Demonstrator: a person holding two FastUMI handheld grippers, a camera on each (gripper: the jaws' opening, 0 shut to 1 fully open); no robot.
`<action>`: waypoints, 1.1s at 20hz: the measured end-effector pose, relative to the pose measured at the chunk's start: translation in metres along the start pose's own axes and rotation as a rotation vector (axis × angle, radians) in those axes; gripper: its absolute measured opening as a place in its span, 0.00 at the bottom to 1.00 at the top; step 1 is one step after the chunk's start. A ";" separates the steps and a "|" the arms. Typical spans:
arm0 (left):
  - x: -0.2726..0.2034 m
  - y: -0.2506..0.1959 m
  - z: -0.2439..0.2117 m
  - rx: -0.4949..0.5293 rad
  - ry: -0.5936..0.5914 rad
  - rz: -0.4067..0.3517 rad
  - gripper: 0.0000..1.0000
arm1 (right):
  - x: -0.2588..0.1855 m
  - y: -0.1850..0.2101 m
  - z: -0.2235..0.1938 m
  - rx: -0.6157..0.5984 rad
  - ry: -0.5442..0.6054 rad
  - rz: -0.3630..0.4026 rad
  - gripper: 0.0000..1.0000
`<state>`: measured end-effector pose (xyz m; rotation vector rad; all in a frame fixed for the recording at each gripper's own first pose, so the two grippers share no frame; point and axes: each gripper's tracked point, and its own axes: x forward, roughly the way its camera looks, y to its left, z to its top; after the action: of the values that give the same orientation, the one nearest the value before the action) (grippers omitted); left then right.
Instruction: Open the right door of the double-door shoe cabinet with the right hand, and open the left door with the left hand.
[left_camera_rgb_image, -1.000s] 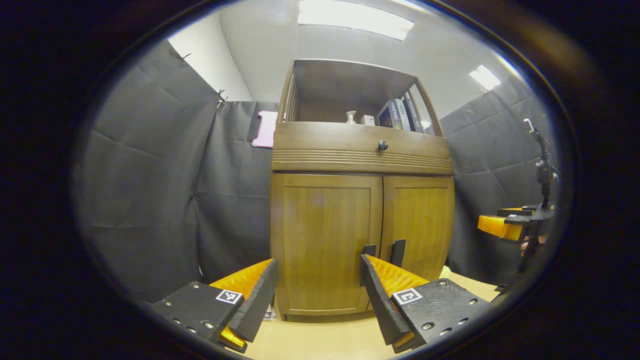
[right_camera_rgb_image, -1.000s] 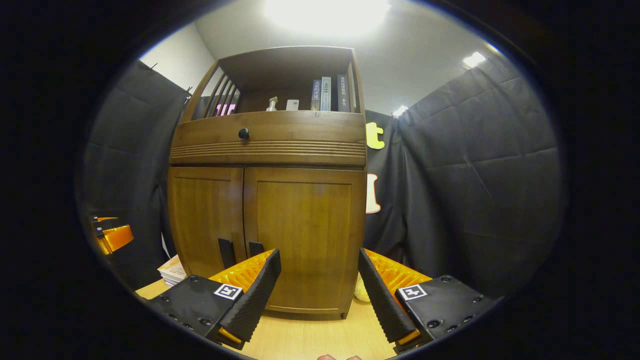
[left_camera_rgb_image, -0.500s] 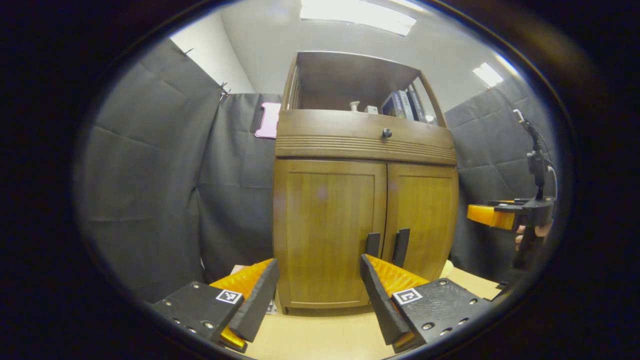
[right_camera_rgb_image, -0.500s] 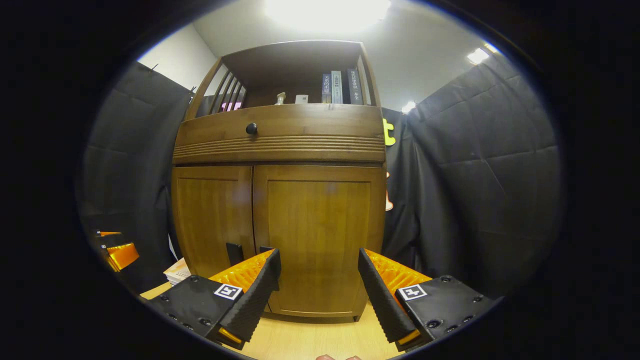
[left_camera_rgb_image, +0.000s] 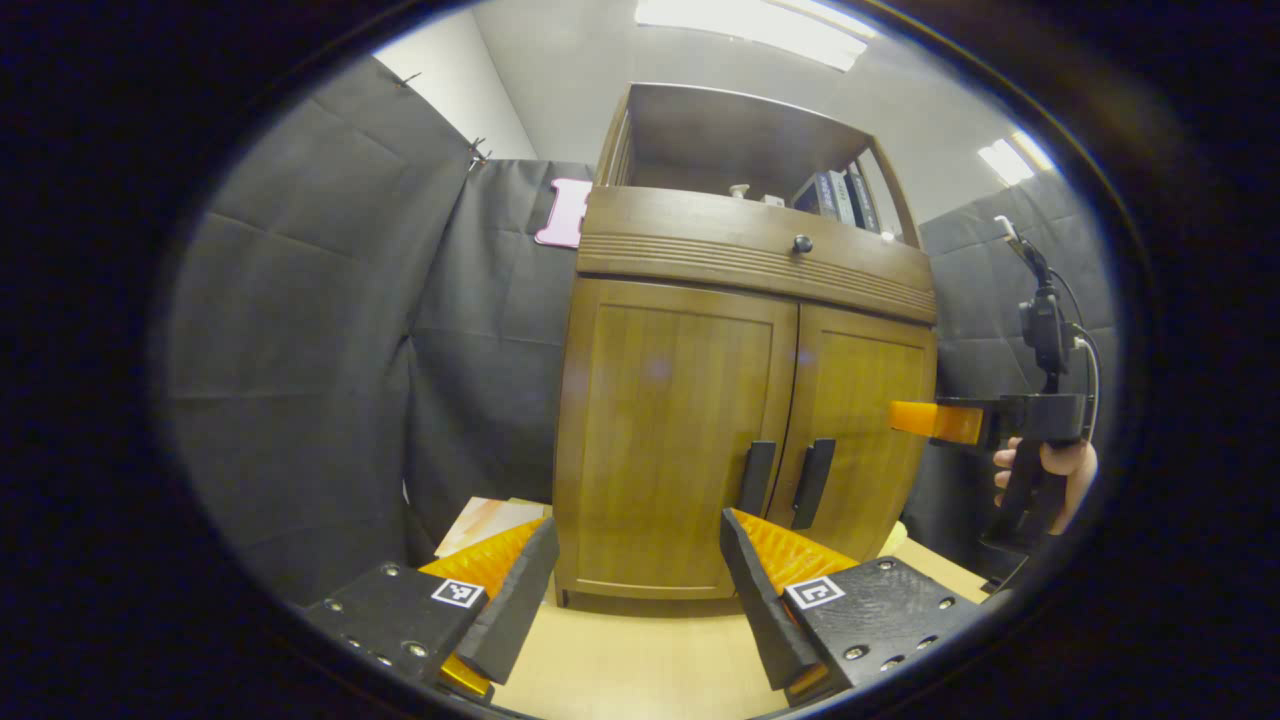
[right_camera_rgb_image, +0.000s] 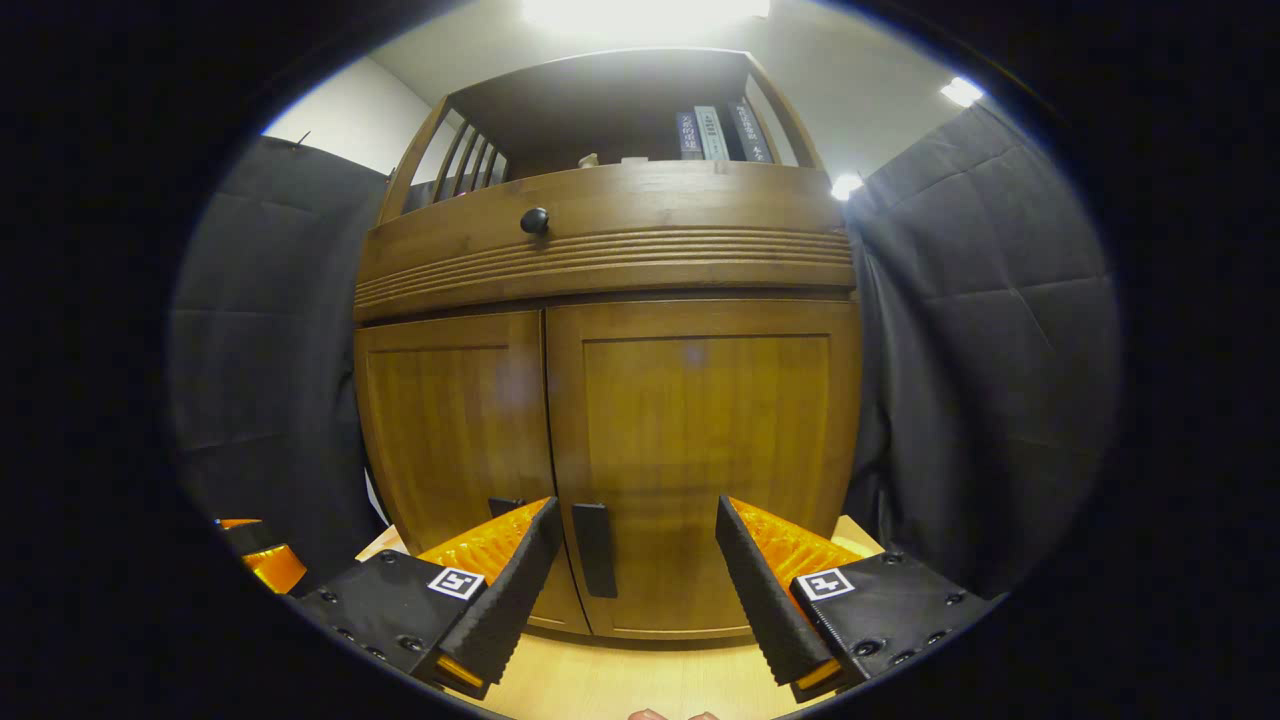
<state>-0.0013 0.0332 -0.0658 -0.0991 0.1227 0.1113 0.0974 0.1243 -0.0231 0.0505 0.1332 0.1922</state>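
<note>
Both doors of the shoe cabinet (right_camera_rgb_image: 610, 400) remain closed; right gripper (right_camera_rgb_image: 635, 570) and left gripper (left_camera_rgb_image: 635, 580), jaws wide, face it.

Upright books (right_camera_rgb_image: 712, 133) stand at the right end of an open upper shelf, high above the fingers; a small pale bottle (left_camera_rgb_image: 739, 190) stands left of them. A round dark knob (right_camera_rgb_image: 534, 221) sits on the drawer front below. A pale wooden tabletop (left_camera_rgb_image: 640, 670) lies beneath the fingers. Ceiling light panels (left_camera_rgb_image: 760, 20) glow overhead.
</note>
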 end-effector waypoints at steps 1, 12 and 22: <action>-0.001 0.003 -0.002 0.008 0.005 0.009 0.90 | 0.007 0.004 -0.002 -0.003 0.005 0.009 0.97; 0.002 0.031 -0.032 -0.015 0.068 0.068 0.90 | 0.072 0.017 -0.040 -0.026 0.085 -0.013 0.97; 0.005 0.034 -0.052 -0.054 0.123 0.061 0.90 | 0.106 0.025 -0.074 -0.031 0.152 -0.046 0.82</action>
<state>-0.0063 0.0614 -0.1213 -0.1559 0.2457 0.1694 0.1856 0.1721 -0.1082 0.0014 0.2826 0.1521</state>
